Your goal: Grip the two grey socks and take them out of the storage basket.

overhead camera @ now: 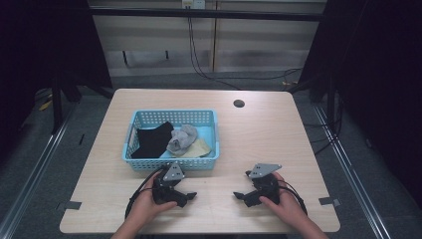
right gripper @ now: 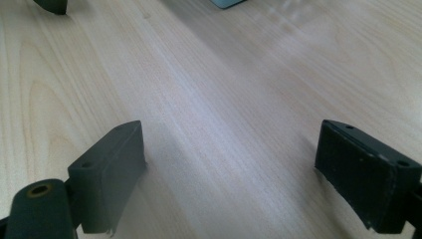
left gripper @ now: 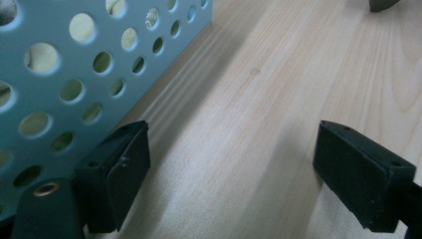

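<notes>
A light blue perforated basket [overhead camera: 137, 165] stands on the wooden table [overhead camera: 259, 134], left of centre. Inside lie a black cloth [overhead camera: 152, 140], a grey bundled cloth [overhead camera: 181, 138] and a pale yellow cloth [overhead camera: 198, 148]. My left gripper [overhead camera: 185, 197] rests on the table just in front of the basket, held by a hand, jaws open and empty. In the left gripper view the basket wall [left gripper: 59, 74] stands close beside the left jaw. My right gripper [overhead camera: 242, 196] rests to the right, also open and empty, pointing toward the left gripper.
A round cable hole [overhead camera: 239, 103] sits near the table's far edge. Bare wood lies between the two grippers and right of the basket. Black cables run on the floor behind the table.
</notes>
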Demonstrator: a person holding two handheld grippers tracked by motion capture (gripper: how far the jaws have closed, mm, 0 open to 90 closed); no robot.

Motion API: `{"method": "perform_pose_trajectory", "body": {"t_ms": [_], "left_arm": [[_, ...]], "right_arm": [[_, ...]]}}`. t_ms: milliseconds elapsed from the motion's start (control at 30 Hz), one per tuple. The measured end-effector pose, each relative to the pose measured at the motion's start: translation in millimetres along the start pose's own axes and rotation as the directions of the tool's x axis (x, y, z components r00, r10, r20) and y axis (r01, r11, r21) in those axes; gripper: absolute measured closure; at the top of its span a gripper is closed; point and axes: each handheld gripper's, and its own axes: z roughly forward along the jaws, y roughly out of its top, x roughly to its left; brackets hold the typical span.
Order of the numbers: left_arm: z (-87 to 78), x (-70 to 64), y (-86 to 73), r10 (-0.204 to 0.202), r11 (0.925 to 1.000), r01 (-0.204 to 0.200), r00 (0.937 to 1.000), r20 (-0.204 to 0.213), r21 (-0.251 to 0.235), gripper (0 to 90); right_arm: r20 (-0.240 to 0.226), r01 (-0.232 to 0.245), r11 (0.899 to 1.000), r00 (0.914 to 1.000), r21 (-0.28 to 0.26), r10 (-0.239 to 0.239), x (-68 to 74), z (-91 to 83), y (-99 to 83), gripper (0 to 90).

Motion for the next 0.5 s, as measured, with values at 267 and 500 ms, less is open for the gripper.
{"method": "perform_pose_trajectory", "body": {"t_ms": [267,500], "left_arm": [[-3.1,-1.9,3.6,-0.017,0.9989,0.017,0.9999,0.0,0.043,15.5],[-16.6,-1.2,13.3,-0.08,0.9799,0.072,0.9962,0.035,0.186,19.9]], "right_arm": [[0.0,0.0,1.0,1.0,0.0,0.0,0.0,0.0,0.0,11.7],[-0.001,0.0,1.0,1.0,0.0,0.0,-0.1,0.0,0.0,11.7]]}}
